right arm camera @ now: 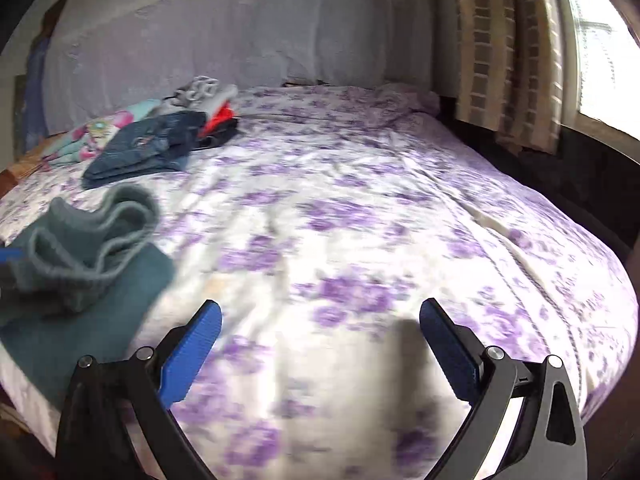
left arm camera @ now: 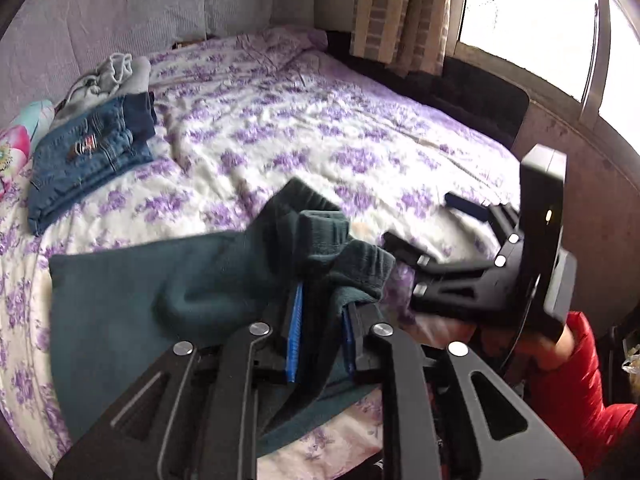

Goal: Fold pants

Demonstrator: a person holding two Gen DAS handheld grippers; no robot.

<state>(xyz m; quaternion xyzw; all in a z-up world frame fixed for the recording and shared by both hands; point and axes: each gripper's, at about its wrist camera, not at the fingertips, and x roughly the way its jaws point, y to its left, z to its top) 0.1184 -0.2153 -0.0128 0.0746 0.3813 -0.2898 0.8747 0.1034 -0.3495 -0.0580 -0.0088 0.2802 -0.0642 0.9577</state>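
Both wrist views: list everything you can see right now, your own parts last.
Teal pants: one, dark teal, near edge of bed, cuffs bunched at left gripper.
Folded jeans: one, blue, far left of bed.
Grey garment: one, behind jeans.
Bedspread: one, white with purple flowers.
Curtain: beige check, by window.
Left gripper: shut on teal pants.
Right gripper: open, empty, over bedspread.
Sleeve: red, right side.

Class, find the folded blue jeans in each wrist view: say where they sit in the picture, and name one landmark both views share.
Left wrist view: the folded blue jeans lie at the left edge, at mid height, on the bed.
Right wrist view: the folded blue jeans lie upper left, beyond the teal pants.
Shared landmark: the brick-patterned curtain, upper right in both.
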